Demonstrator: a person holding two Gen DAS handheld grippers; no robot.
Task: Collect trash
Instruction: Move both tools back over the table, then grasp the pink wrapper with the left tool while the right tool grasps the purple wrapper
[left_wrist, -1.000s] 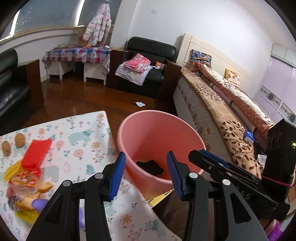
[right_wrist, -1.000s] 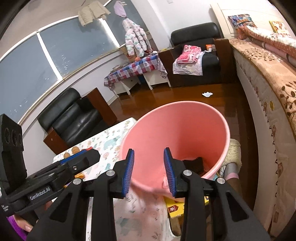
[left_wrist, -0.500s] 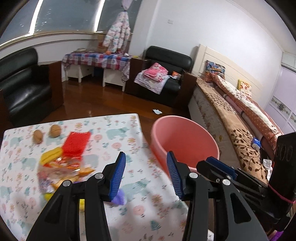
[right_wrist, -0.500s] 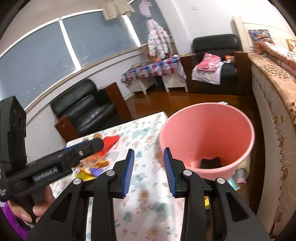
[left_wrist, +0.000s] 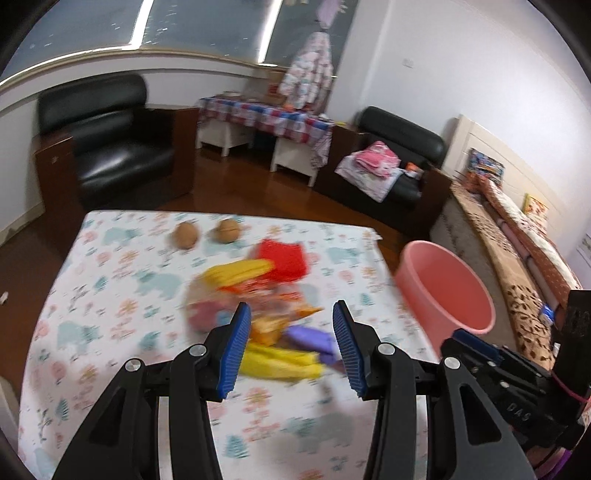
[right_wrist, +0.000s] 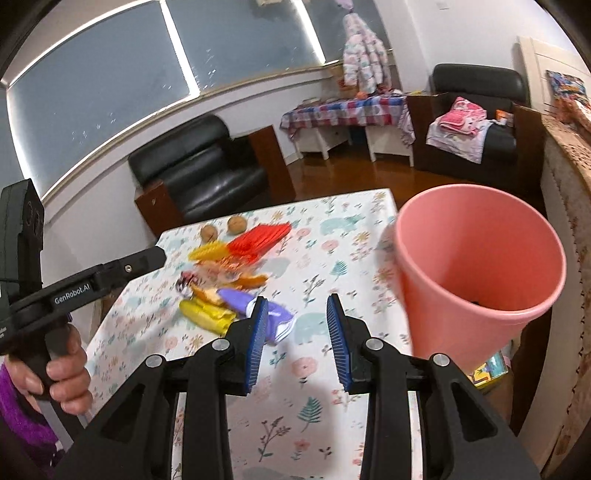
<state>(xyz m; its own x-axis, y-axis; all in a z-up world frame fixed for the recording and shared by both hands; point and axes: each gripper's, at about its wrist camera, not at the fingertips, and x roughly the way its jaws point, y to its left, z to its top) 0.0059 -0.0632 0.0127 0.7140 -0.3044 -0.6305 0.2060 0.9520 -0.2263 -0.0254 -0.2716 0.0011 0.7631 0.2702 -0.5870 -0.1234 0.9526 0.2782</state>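
Observation:
A heap of trash (left_wrist: 258, 299) lies mid-table: yellow wrappers (left_wrist: 280, 363), a purple wrapper (left_wrist: 310, 338), an orange snack bag and a red wrapper (left_wrist: 282, 258). It also shows in the right wrist view (right_wrist: 229, 280). A pink bucket (left_wrist: 447, 291) stands off the table's right edge, with something dark at its bottom (right_wrist: 476, 302). My left gripper (left_wrist: 291, 345) is open and empty, above the near side of the heap. My right gripper (right_wrist: 297, 334) is open and empty, over the table between the heap and the bucket (right_wrist: 476, 258).
Two brown round things (left_wrist: 207, 234) lie at the table's far side. The table wears a floral cloth (left_wrist: 110, 295). Black armchairs (left_wrist: 110, 147), a checked side table (left_wrist: 266, 118) and a bed (left_wrist: 517, 236) stand around. A paper scrap and a yellow box (right_wrist: 487, 371) lie on the floor.
Both grippers have pulled back from the bucket and swung left toward the heap of trash on the table. Both stay open and empty.

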